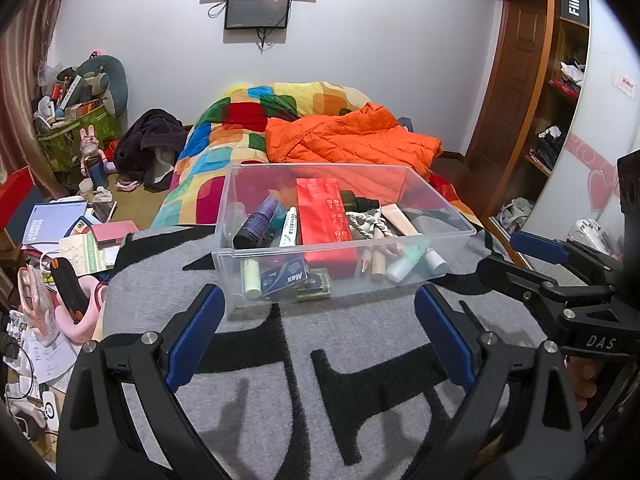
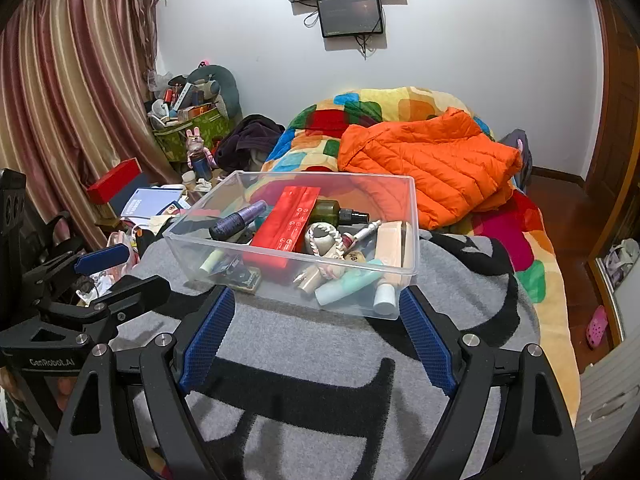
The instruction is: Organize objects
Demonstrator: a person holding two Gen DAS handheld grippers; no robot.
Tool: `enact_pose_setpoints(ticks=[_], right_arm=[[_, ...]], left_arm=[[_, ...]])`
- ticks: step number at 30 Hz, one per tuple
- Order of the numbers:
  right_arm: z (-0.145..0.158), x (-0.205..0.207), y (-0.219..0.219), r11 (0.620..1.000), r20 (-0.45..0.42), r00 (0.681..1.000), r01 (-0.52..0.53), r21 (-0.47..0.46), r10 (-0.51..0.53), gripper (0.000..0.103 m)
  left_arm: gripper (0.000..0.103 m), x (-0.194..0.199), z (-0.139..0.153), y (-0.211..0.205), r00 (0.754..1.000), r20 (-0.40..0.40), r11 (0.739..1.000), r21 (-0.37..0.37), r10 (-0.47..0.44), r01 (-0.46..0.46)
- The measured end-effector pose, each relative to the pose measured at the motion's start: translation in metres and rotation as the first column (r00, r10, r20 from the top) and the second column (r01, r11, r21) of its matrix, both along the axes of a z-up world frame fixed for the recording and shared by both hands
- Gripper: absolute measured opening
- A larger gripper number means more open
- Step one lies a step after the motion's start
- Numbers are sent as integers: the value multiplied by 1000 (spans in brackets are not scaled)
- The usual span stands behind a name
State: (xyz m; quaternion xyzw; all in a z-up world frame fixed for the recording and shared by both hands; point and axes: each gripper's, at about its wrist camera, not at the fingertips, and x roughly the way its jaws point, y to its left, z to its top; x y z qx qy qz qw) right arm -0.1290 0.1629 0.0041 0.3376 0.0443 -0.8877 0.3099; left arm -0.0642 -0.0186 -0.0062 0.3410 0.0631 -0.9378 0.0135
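A clear plastic bin (image 1: 444, 204) sits on a grey and black blanket (image 1: 360, 380) on the bed. It holds a red box (image 1: 322, 216), a purple bottle (image 1: 258, 222), a dark green spray bottle (image 1: 358, 202), a mint tube (image 1: 406, 262) and several other small items. The bin also shows in the right wrist view (image 2: 412, 216), with the red box (image 2: 286, 226) inside. My left gripper (image 1: 320, 332) is open and empty, just short of the bin's near wall. My right gripper (image 2: 316, 340) is open and empty, also just short of the bin.
An orange puffer jacket (image 1: 352, 138) and a multicoloured quilt (image 1: 240, 120) lie behind the bin. A cluttered floor with papers and boxes (image 1: 60, 224) is at the left. A wooden shelf unit (image 1: 560, 92) stands at the right. Curtains (image 2: 60, 100) hang at the left.
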Motion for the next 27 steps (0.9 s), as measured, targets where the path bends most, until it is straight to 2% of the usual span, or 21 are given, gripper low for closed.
enact_pose_setpoints(ticks=[27], right_arm=[[-4,-1,-1,1000,9,1000,8,-9,-8,82]], left_arm=[[97,0,0,2,1000,12,1000,20,-13,13]])
